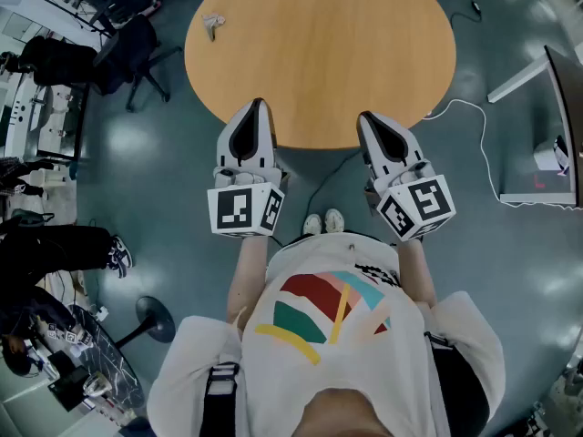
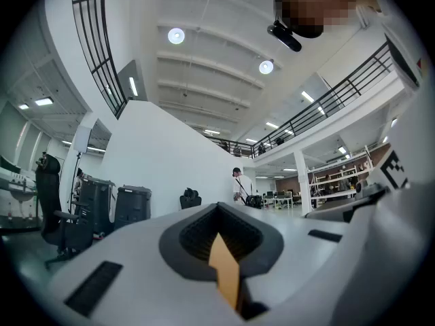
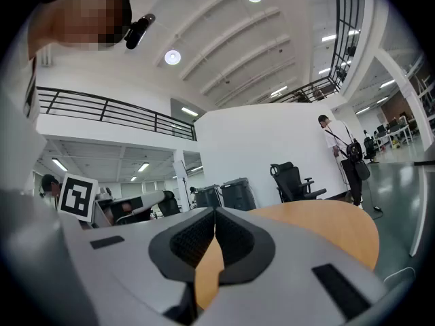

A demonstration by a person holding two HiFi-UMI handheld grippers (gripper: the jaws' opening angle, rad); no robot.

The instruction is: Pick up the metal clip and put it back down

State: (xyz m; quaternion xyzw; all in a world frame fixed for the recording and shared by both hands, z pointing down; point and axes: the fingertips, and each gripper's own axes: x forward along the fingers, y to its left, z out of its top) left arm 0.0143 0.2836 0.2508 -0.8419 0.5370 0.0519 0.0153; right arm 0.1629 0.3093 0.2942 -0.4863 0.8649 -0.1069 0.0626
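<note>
The metal clip (image 1: 212,25) lies alone on the round wooden bench (image 1: 328,62), close to the rim at about ten o'clock as I look down on the top, with bare wood all round it. It shows small and pale from my head, and I cannot tell how it lies or which way its handles point. Neither gripper view shows it. Just past that rim, on the floor, stands a black office chair (image 1: 137,48).

My left tongs (image 1: 258,106) hang over the near rim at about seven o'clock and my right tongs (image 1: 366,118) at about five o'clock. Both point across the top and are well apart from the clip. Both are clenched on nothing: in each gripper view the ribbed pads meet at the tip, with only a sliver of bench showing below them.

I judge the pick-up has not begun; this is the start of the reach. The left tongs are the nearer, with the clip at about eleven o'clock from them. The next move calls for carrying them across, spreading the jaws before arrival, and coming down low. A thin thing flat on wood gives the pads little to bite.
</note>
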